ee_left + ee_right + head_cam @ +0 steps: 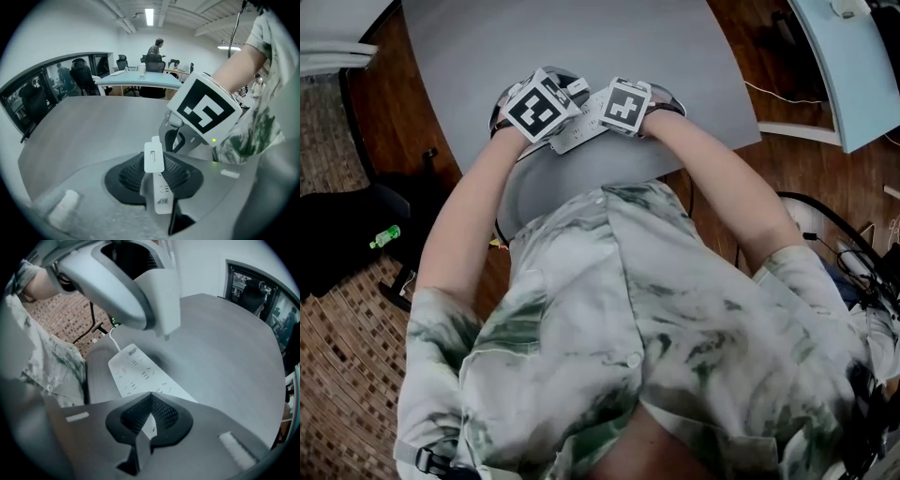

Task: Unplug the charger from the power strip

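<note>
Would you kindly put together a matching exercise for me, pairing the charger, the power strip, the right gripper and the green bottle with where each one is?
Things
1. charger
2. power strip
3. right gripper
4. green bottle

Places or states
A. down beside the table, next to something black
B. jaws together, over one end of the power strip
C. lying flat on the grey table
D. lifted clear of the sockets, between the jaws of the left gripper

Pairs: 1-D, 2-C, 3-B, 4-A
</note>
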Demonstrator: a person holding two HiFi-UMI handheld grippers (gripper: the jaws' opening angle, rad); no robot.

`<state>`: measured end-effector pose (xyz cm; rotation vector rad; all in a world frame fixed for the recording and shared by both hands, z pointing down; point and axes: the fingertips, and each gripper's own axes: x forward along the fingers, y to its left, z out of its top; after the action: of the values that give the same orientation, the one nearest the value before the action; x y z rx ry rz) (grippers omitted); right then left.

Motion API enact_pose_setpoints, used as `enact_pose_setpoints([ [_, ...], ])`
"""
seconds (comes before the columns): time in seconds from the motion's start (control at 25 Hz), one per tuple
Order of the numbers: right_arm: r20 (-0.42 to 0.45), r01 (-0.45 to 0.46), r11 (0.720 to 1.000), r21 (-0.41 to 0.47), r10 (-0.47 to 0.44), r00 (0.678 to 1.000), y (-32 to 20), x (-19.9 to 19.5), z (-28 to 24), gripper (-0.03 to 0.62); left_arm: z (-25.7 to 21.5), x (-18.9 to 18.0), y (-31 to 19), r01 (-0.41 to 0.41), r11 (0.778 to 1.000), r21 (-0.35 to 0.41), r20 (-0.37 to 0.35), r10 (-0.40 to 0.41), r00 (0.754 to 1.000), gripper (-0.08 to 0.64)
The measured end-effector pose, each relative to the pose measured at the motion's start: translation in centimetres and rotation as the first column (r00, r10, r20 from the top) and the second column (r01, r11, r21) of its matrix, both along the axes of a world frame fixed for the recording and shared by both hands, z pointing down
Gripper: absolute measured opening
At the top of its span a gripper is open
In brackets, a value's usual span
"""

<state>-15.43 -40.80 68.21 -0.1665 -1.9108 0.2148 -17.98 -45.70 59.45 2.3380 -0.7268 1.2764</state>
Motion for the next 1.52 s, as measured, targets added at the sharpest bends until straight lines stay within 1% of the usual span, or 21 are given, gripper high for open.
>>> enact_pose_setpoints([
  [0.08, 0.028, 0.002, 1.0, -0.009, -0.001, 1.0, 0.4, -0.2, 0.0, 0.003, -0.2, -1.6, 0.3, 0.034, 0.999, -0.018, 0.004, -0.034, 0.999, 0.104],
  [0.2, -0.02, 0.013, 0.999, 0.047, -0.012, 1.0, -0.7, 1.1, 0.1, 0.003, 0.3, -3.9, 1.6, 0.119, 0.992, -0.048, -0.021, -0.12, 0.993, 0.106],
  [0.24, -0.009, 0.023, 0.999, 0.037, -0.023, 1.0, -0.5, 0.9, 0.1, 0.003, 0.5, -4.8, 2.1, 0.15, 0.987, -0.057, -0.029, -0.152, 0.988, 0.106],
  [0.32, 0.043, 0.044, 0.999, 0.002, -0.044, 0.998, 0.4, -0.2, 0.0, 0.003, 0.9, -6.5, 3.2, 0.206, 0.976, -0.071, -0.038, -0.209, 0.977, 0.106],
  [0.44, 0.057, 0.047, 0.998, 0.032, -0.048, 0.997, 0.5, -0.6, -0.1, 0.003, 0.7, -9.0, 4.7, 0.266, 0.962, -0.06, -0.039, -0.269, 0.962, 0.106],
  [0.52, 0.071, 0.02, 0.998, 0.054, -0.024, 0.997, 0.4, -0.5, 0.0, 0.003, 0.3, -10.0, 5.6, 0.297, 0.954, -0.044, -0.046, -0.299, 0.953, 0.106],
  [0.6, 0.084, -0.039, 0.996, 0.075, 0.033, 0.996, 0.0, -0.1, -0.1, 0.004, -0.2, -10.6, 6.7, 0.313, 0.95, -0.025, -0.054, -0.314, 0.948, 0.106],
  [0.72, 0.119, -0.133, 0.984, 0.12, 0.119, 0.986, -1.1, 0.4, -0.8, 0.005, -0.7, -11.3, 8.2, 0.314, 0.949, 0.004, -0.069, -0.313, 0.947, 0.106],
  [0.8, 0.141, -0.183, 0.974, 0.132, 0.164, 0.976, -1.4, 0.6, -1.4, 0.005, -0.7, -11.5, 9.0, 0.305, 0.952, 0.015, -0.082, -0.303, 0.949, 0.106],
  [0.96, 0.164, -0.229, 0.965, 0.125, 0.208, 0.964, 0.2, 0.8, -2.6, 0.009, -0.4, -11.0, 10.3, 0.265, 0.964, 0.015, -0.122, -0.262, 0.957, 0.106],
  [1.08, 0.186, -0.278, 0.953, 0.116, 0.254, 0.949, 2.2, 1.4, -4.0, 0.028, -1.3, -9.8, 11.1, 0.229, 0.973, 0.031, -0.18, -0.219, 0.959, 0.106],
  [1.12, 0.198, -0.305, 0.946, 0.106, 0.281, 0.939, 3.0, 1.9, -4.5, 0.032, -1.7, -9.3, 11.4, 0.216, 0.976, 0.041, -0.201, -0.204, 0.958, 0.106],
  [1.2, 0.231, -0.374, 0.924, 0.083, 0.347, 0.909, 4.7, 3.3, -5.7, 0.048, -2.2, -8.0, 11.9, 0.186, 0.98, 0.068, -0.232, -0.166, 0.958, 0.106],
  [1.28, 0.274, -0.44, 0.896, 0.06, 0.409, 0.87, 6.0, 4.4, -6.9, 0.055, -2.6, -7.4, 12.2, 0.157, 0.982, 0.101, -0.24, -0.129, 0.962, 0.106],
  [1.32, 0.291, -0.46, 0.887, 0.051, 0.427, 0.856, 6.7, 4.8, -7.5, 0.054, -2.9, -7.3, 12.3, 0.147, 0.983, 0.113, -0.238, -0.117, 0.964, 0.106],
  [1.36, 0.301, -0.467, 0.883, 0.046, 0.433, 0.849, 7.7, 5.2, -7.9, 0.053, -3.2, -7.2, 12.7, 0.14, 0.983, 0.121, -0.235, -0.108, 0.966, 0.106],
  [1.4, 0.303, -0.462, 0.886, 0.047, 0.428, 0.851, 8.7, 5.6, -8.2, 0.05, -3.7, -7.0, 13.2, 0.134, 0.983, 0.127, -0.234, -0.102, 0.967, 0.106],
  [1.52, 0.281, -0.417, 0.908, 0.047, 0.389, 0.877, 11.5, 7.1, -8.5, 0.044, -5.1, -5.7, 15.0, 0.121, 0.984, 0.133, -0.234, -0.088, 0.968, 0.106],
])
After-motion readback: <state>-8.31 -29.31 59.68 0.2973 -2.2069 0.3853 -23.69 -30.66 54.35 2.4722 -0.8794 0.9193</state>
